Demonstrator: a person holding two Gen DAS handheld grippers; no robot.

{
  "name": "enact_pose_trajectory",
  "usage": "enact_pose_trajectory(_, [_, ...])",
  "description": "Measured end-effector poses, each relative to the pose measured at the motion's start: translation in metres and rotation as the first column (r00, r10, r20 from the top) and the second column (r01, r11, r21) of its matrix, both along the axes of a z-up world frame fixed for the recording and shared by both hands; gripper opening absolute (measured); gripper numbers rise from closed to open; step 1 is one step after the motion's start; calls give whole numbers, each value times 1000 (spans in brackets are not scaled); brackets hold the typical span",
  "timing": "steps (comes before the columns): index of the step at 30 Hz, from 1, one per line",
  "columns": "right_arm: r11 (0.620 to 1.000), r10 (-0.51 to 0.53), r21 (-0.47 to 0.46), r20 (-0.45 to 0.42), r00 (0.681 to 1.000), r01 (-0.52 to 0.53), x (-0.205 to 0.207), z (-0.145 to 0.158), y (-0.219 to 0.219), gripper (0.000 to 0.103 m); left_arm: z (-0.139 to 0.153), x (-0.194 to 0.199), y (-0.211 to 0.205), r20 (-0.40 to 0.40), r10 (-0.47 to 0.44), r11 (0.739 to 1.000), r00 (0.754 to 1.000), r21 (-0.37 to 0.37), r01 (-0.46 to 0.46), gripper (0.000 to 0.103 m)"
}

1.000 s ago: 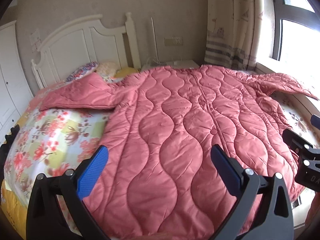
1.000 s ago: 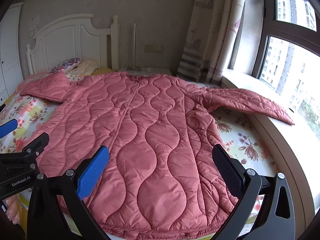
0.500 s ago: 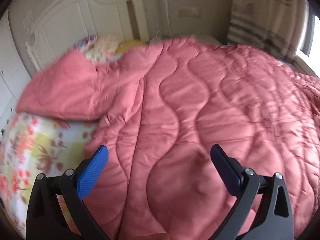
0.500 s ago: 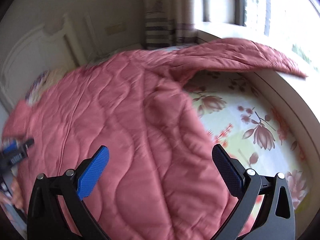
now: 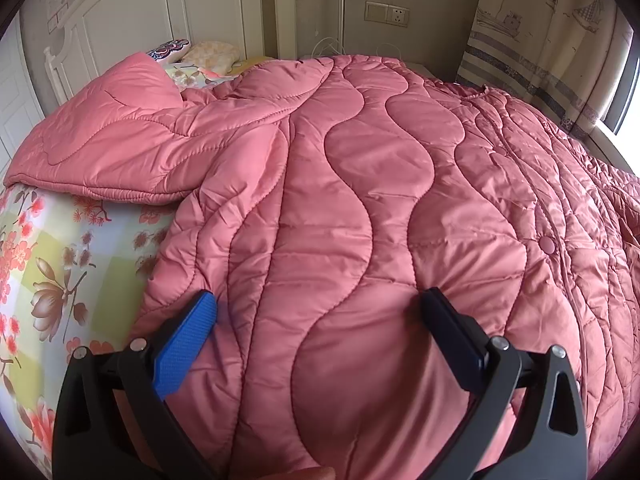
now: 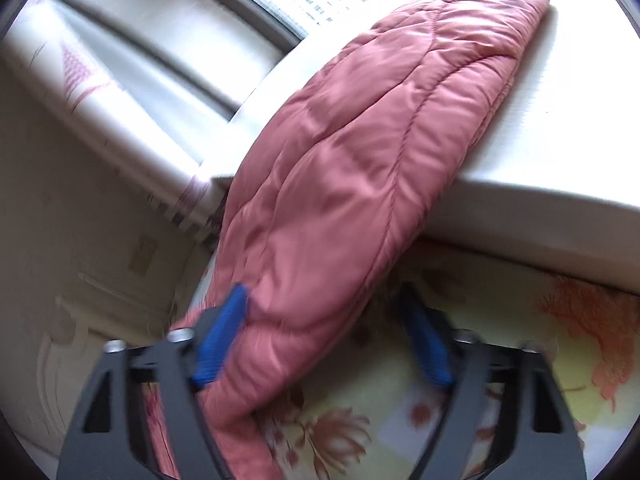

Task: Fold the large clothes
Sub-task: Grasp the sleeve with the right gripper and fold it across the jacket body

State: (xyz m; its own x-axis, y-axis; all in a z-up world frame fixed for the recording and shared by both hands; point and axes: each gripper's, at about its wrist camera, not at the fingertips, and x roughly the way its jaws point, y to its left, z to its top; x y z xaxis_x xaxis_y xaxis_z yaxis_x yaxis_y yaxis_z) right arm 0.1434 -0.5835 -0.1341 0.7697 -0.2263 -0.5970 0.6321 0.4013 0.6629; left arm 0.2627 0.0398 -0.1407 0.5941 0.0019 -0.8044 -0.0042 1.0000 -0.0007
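While the coat (image 5: pixel 360 208) lies spread on the bed (image 5: pixel 60 264), the right gripper (image 6: pixel 324 336) is closing its jaws around the sleeve (image 6: pixel 360 168); the left gripper (image 5: pixel 320 332) presses its spread jaws on the body. Next, likely, the sleeve is folded inward.

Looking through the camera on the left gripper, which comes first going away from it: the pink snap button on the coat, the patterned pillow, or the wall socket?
Going away from the left gripper:
1. Snap button, on the coat, off to the right.
2. Patterned pillow, at the head of the bed, upper left.
3. Wall socket, on the wall behind the bed, top centre.
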Motion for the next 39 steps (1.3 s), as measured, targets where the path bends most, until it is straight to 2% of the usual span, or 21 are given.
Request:
enact_pose_trajectory(2, [986,-21,-168,-51,998,12,10,24,15,29,0,0,0,0,0,1000,1000,1,0,101])
enact_pose_trajectory(5, [843,90,-519,-126,988,-143,45,77,77,29,0,0,0,0,0,1000,1000,0,0,101])
enact_pose_trajectory(8, [535,258,-764,-259,931,-361,75,104,171,30,0,0,0,0,0,1000,1000,0,0,101])
enact_pose_trajectory(9, [372,301,-816,-345,889,-442,83,102,215,30,0,0,0,1,0,1000,1000,-1,0,101])
enact_pose_trajectory(11, [174,338,-824,-464,818,-539,89,86,267,48,0,0,0,1,0,1000,1000,0,0,101])
enact_pose_trajectory(12, [74,360,-798,-538,762,-598,91,73,292,78,0,1,1,1,0,1000,1000,0,0,101])
enact_pose_trajectory(13, [-37,374,-741,-632,678,-671,92,50,319,94,-1,1,1,1,0,1000,1000,-1,0,101])
enact_pose_trajectory(14, [-114,351,-689,-702,620,-716,89,25,339,92,-1,1,1,1,0,1000,1000,0,0,101])
enact_pose_trajectory(15, [-149,334,-655,-739,586,-741,92,14,352,91,0,-1,0,1,-1,1000,1000,0,1,101])
enact_pose_trajectory(16, [-158,329,-631,-759,562,-760,90,1,356,91,0,-1,0,1,-1,1000,1000,-1,1,101])
enact_pose_trajectory(17, [-132,354,-633,-749,560,-763,88,0,354,82,0,0,0,1,-1,1000,1000,-1,1,101])
enact_pose_trajectory(18, [-57,396,-618,-735,551,-784,88,4,342,82,0,-2,0,1,-1,1000,1000,-1,1,101])
enact_pose_trajectory(20, [39,455,-603,-699,551,-797,86,14,321,86,0,-1,1,2,-1,1000,1000,-2,1,101])
enact_pose_trajectory(22, [196,566,-569,-600,566,-799,70,29,291,89,0,-1,1,2,-1,1000,1000,-3,1,101])
enact_pose_trajectory(24, [307,658,-523,-486,574,-795,56,35,258,89,0,-1,1,2,-1,1000,1000,0,1,101])
enact_pose_trajectory(28, [648,683,-331,-147,715,-686,40,40,177,89,0,-1,0,0,0,1000,1000,10,0,101])
enact_pose_trajectory(30, [727,630,-300,-68,774,-618,41,45,152,81,0,-1,0,1,0,1000,1000,9,0,101])
enact_pose_trajectory(31, [723,618,-338,-76,783,-603,38,54,157,78,-1,-1,0,1,0,1000,1000,10,0,101])
enact_pose_trajectory(33, [656,630,-451,-114,768,-605,48,77,179,78,-1,-1,0,1,0,1000,1000,10,0,101])
enact_pose_trajectory(36, [423,712,-670,-172,681,-611,55,116,252,78,-1,-1,0,0,-1,1000,1000,9,1,101])
enact_pose_trajectory(39, [165,793,-776,-263,550,-609,33,130,321,83,-1,-1,0,0,-3,1000,1000,11,3,101])
